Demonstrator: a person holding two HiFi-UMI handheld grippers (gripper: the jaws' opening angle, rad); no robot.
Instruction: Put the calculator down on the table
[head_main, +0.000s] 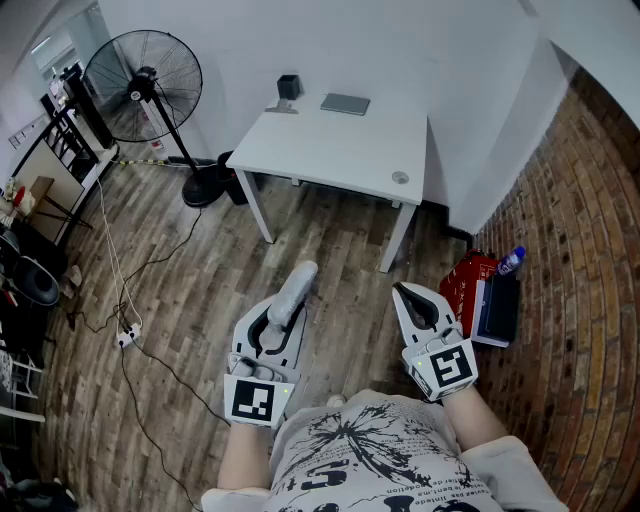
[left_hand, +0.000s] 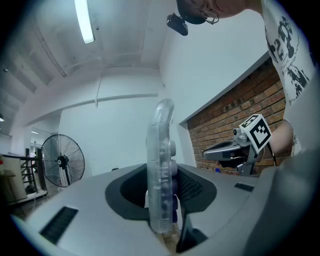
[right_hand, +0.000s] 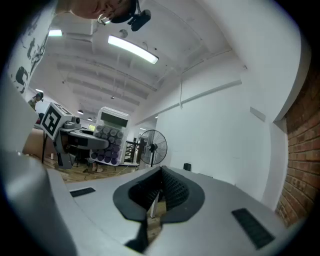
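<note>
The left gripper (head_main: 283, 318) clamps the calculator (head_main: 296, 287) edge-on, held level over the floor. The right gripper (head_main: 404, 293) is closed and empty. The worktop (head_main: 330, 150) stands well ahead. The hold looks narrow, so a jolt on the way could drop the calculator. No writing is legible.

The right gripper (right_hand: 161, 170) has its jaws closed tip to tip with nothing between them, and only a sliver of wooden floor (right_hand: 156, 212) shows through the narrow gap lower down. At the left, the left gripper (right_hand: 100, 142), with its marker cube (right_hand: 51, 121), holds a calculator (right_hand: 111, 137) upright, its display above rows of round keys. A fan (right_hand: 152, 147) stands beyond, before a white wall (right_hand: 220, 130), with a ceiling light (right_hand: 132, 49) above and a brick wall (right_hand: 300, 165) at the right.
</note>
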